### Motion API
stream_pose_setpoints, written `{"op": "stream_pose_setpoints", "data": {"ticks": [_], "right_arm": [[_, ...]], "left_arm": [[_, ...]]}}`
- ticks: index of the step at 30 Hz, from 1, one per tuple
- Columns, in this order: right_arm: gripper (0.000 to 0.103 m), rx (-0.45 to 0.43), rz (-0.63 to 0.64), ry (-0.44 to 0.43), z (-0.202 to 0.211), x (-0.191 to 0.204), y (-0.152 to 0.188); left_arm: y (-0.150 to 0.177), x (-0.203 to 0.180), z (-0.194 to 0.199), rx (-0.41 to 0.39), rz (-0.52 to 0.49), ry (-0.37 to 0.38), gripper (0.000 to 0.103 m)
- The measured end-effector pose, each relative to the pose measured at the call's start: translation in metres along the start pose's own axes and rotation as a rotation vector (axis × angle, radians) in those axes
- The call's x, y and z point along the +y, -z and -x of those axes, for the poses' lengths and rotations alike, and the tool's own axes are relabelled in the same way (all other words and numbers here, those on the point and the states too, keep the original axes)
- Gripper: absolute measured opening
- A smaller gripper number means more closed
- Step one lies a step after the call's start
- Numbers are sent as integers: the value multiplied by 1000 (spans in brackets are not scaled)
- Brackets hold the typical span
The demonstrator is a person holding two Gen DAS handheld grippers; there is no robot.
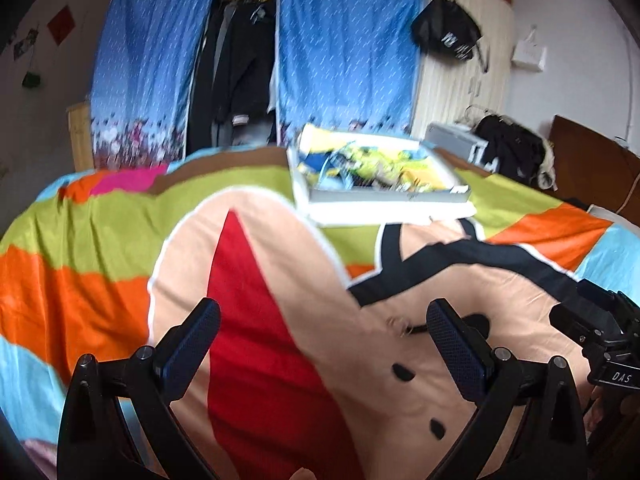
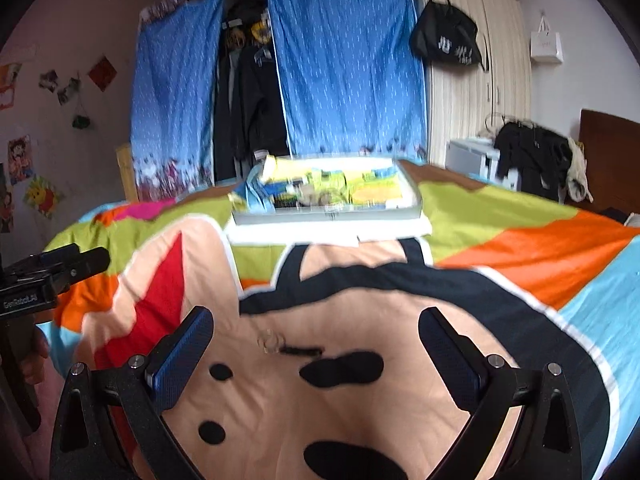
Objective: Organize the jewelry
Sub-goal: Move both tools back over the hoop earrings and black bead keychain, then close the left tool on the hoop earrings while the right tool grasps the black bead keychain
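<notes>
The jewelry I'm after shows as a small pale cluster of looped, clear-looking rings, with a thin dark strand trailing off its right end; it is blurred, so I can't tell whether the two are joined. It lies on the peach patch of the bedspread, ahead of my right gripper and roughly between its two blue-padded fingers, which stand wide apart and grip nothing. From the left wrist camera the same cluster sits just inside the right-hand finger of my left gripper, whose fingers are likewise spread wide and empty. Black spots printed on the cloth lie close to the jewelry on the near side. The right gripper's body shows at the right edge of the left view, beside the left gripper. Further ahead of both grippers, well apart from the jewelry, a flat white box rests on the bedspread, filled with blurred yellow, green and blue items. Beyond it hang blue curtains.
</notes>
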State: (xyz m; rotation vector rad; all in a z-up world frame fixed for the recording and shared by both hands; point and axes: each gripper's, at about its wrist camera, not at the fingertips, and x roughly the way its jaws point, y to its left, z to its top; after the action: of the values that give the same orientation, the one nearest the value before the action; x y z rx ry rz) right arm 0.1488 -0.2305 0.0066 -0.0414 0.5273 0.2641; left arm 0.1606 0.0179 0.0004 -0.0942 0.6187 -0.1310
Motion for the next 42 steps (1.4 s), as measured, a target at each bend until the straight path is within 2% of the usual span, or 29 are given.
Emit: {"op": "stream_pose_setpoints", "data": {"ticks": [5, 12, 20, 24, 31, 33, 38, 42], "right_arm": [[103, 83, 7, 9, -16, 3, 9], [103, 161, 35, 18, -29, 9, 17], [103, 293, 17, 36, -53, 3, 27], [103, 360, -65, 0, -65, -14, 30], [103, 498, -297, -61, -90, -54, 41], [103, 517, -313, -61, -93, -58, 41], [103, 548, -256, -78, -106, -61, 34], [103, 558, -137, -100, -120, -63, 27]], "left_arm": [[8, 2, -16, 98, 21, 10, 101], [15, -6, -33, 195, -13, -2, 101], [18, -7, -54, 304, -14, 73, 101], [17, -8, -68, 345, -18, 75, 101], [16, -7, -91, 403, -22, 70, 101], [16, -7, -96, 413, -30, 74, 101], [12, -13, -106, 394, -53, 105, 101], [8, -19, -121, 386, -72, 141, 101]]}}
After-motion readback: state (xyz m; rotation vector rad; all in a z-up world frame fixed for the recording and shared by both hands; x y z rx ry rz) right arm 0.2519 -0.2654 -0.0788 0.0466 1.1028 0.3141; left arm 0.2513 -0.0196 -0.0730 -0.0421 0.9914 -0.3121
